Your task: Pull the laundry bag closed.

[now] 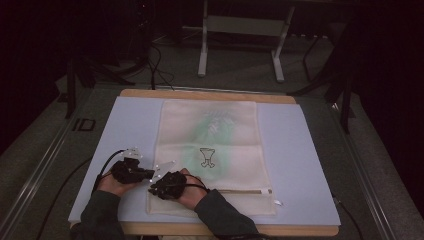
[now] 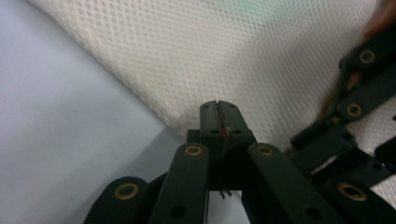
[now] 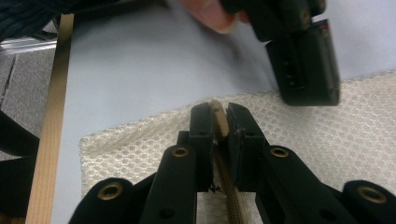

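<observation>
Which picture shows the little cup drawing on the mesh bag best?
The high view: the cup drawing sits whole on the mesh bag. The left gripper view gives close-up mesh with a green tint; the right gripper view gives the bag's zipper edge pinched by the right gripper.

Mesh laundry bag (image 1: 210,150): cream honeycomb weave, green tint inside
Table mat (image 1: 300,150): pale lavender
Grippers (image 1: 137,172): black
</observation>
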Tool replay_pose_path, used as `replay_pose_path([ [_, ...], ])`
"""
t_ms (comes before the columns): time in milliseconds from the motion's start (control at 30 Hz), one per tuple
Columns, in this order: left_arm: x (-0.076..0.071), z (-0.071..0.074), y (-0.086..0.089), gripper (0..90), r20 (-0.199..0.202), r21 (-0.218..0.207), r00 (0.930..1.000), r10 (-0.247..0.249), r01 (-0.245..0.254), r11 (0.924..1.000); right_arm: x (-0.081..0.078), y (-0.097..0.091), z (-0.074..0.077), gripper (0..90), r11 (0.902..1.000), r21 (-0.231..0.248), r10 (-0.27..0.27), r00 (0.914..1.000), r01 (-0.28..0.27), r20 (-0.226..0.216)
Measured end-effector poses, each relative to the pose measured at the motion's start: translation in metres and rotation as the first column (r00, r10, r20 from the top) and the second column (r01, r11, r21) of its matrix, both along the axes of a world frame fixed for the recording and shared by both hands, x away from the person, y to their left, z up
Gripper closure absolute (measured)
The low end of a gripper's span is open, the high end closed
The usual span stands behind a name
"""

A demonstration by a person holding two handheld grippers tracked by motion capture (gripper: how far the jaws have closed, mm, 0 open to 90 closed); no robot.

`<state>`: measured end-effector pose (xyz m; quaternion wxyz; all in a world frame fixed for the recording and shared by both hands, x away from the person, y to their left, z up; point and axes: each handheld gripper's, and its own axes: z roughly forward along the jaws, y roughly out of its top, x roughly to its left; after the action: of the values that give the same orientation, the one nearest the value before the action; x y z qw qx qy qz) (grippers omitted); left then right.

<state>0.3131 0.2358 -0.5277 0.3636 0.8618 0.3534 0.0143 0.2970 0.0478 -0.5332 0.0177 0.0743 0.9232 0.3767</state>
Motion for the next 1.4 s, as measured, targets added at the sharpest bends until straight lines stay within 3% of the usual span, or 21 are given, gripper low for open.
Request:
replay_pose_path([
  [167, -0.005, 0.0, -0.001, 89.6, -0.002, 0.019, 1.0, -0.001, 0.001, 0.9998, 0.0, -0.001, 0.0, 81.4, 1.0, 0.001, -0.004, 1.0, 0.004, 0.0],
  [467, -0.01, -0.002, -0.001, 89.6, -0.026, 0.007, 0.9996, -0.008, 0.008, 0.9999, -0.002, 0.0, 0.0, 81.5, 1.0, -0.001, -0.009, 0.9999, 0.009, 0.013],
  [533, -0.011, -0.003, 0.001, 89.7, -0.033, -0.009, 0.9995, 0.003, -0.003, 1.0, -0.003, 0.0, 0.0, 81.5, 0.9999, -0.001, -0.013, 0.9997, 0.013, 0.02],
  [767, -0.012, -0.002, -0.001, 90.0, -0.042, 0.007, 0.999, 0.013, -0.012, 0.9999, -0.008, 0.001, 0.0, 82.1, 0.9998, -0.018, -0.012, 0.9979, 0.013, 0.064],
  [1100, -0.013, 0.0, -0.003, 90.0, -0.039, 0.038, 0.9992, -0.001, 0.002, 0.9993, -0.008, -0.005, 0.002, 82.3, 0.9996, -0.027, 0.002, 0.9977, 0.0, 0.067],
  [1400, -0.012, -0.001, -0.002, 90.0, -0.042, 0.033, 0.9991, -0.006, 0.007, 0.9994, -0.007, -0.013, 0.003, 82.3, 0.9991, -0.043, 0.003, 0.9978, 0.0, 0.067],
])
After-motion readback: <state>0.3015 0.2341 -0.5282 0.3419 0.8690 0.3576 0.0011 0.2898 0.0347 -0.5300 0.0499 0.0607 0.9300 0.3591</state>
